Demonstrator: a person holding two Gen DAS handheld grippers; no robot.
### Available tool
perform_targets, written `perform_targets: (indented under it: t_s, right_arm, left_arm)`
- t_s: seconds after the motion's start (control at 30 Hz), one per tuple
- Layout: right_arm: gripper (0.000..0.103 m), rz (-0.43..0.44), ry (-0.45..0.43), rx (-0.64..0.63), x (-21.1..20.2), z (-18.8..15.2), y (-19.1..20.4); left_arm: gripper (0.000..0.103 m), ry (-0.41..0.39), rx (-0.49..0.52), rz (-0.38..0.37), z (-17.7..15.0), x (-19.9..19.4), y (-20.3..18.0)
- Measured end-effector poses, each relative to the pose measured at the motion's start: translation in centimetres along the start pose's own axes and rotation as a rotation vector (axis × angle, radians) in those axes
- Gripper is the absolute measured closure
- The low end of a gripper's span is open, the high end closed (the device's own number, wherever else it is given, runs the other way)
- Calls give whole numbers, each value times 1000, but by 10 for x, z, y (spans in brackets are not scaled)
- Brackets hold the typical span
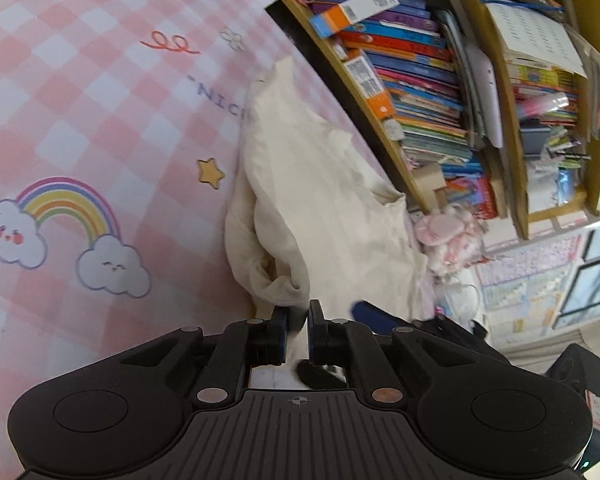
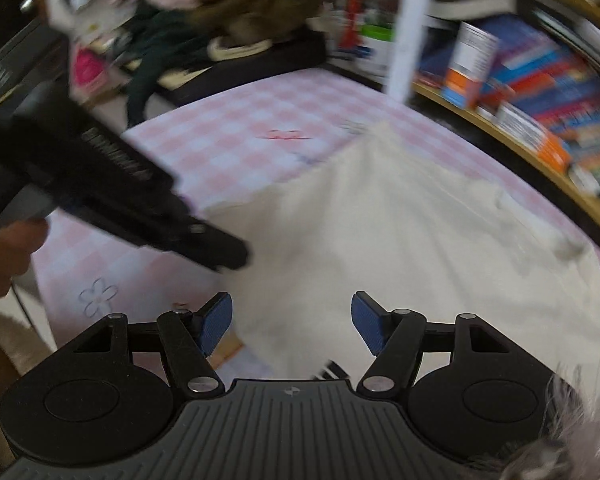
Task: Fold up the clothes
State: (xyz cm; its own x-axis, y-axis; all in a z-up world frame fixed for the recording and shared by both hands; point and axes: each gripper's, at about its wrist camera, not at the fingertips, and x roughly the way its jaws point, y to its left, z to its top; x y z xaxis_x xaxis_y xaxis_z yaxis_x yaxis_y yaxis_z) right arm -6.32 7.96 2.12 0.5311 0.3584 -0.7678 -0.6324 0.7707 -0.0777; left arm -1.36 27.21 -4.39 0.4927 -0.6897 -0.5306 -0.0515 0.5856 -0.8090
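A cream garment (image 1: pixel 324 200) lies rumpled on a pink checked sheet (image 1: pixel 80 92) along its edge by the bookshelf. My left gripper (image 1: pixel 298 314) is shut on a fold of the cream cloth at its near end. In the right wrist view the same cream garment (image 2: pixel 400 224) is spread over the pink checked sheet (image 2: pixel 240 128). My right gripper (image 2: pixel 292 320) is open with its blue pads above the near edge of the cloth. The left gripper (image 2: pixel 228 254) enters this view from the left, its tip on the cloth's left edge.
A crowded bookshelf (image 1: pixel 440 80) runs along the sheet's far side. A pink plush toy (image 1: pixel 448 232) sits by the garment. In the right wrist view dark clothes and a brown furry item (image 2: pixel 260 12) are piled beyond the sheet, and a white post (image 2: pixel 408 28) stands by the shelf.
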Motion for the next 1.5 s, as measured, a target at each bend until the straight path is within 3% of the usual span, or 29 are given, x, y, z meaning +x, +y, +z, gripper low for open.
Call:
perform_targets:
  t_s: [0.13,0.2,0.27,0.33,0.37,0.4,0.47,0.67,0.83,0.93,0.97,1.5]
  right_arm:
    - [42,-21,10,-70,12,11,15]
    - [48,-20,18,-74,19,16,17]
    - [70,-9,39,-70,27,18,17]
    - [87,0,62,-60,33,17,17]
    - [94,-4,67,-46,34,16,16]
    - [99,-9,72,-33,35,15,14]
    - [99,-23,76,11,35,14,7]
    - [100,-19,55,111,23,15,-8]
    - [96,56,71,150,21,18,-13]
    - [72,51,73,173,15,15,-16]
    - [70,40,74,179,13,14,-17]
    - [60,-10,71,189,6,14,-23]
  left_arm:
    - [95,24,32,-45,0,3,-2]
    - [95,30,48,-61,0,2,-2]
    - [93,31,64,-73,2,3,-4]
    - [85,29,73,-62,4,0,-4]
    - [67,32,64,-57,5,-1,-2]
    - [40,30,48,-53,7,-3,1]
    - [22,19,-1,-66,12,-6,11]
    - [18,39,-122,-130,20,9,30]
    - [18,69,-208,-179,26,28,40]
    - [18,87,-260,-208,29,40,46]
    - [18,91,-274,-217,30,43,47]
    - [19,94,-246,-216,30,45,48]
